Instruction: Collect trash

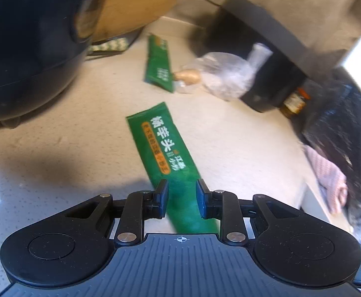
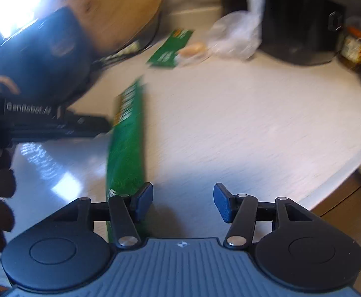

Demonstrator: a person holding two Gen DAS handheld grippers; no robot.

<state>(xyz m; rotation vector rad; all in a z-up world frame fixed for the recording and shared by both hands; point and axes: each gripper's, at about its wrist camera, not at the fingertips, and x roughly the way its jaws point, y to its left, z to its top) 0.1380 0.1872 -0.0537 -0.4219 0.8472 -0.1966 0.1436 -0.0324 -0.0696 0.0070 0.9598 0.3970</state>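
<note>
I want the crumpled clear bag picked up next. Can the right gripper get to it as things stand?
Probably yes. The right gripper is open and empty, and bare countertop lies between it and the clear plastic bag. The dark appliance stands close behind the bag.

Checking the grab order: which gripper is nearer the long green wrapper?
Left. The left gripper straddles the long green wrapper; the right gripper is open beside it, wrapper outside its pads.

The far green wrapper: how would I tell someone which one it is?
Find the big round wooden board leaning at the counter's back. Just in front lies the far green wrapper, beside a crumpled clear plastic bag. Unlike the near green wrapper, no tool reaches it.
</note>
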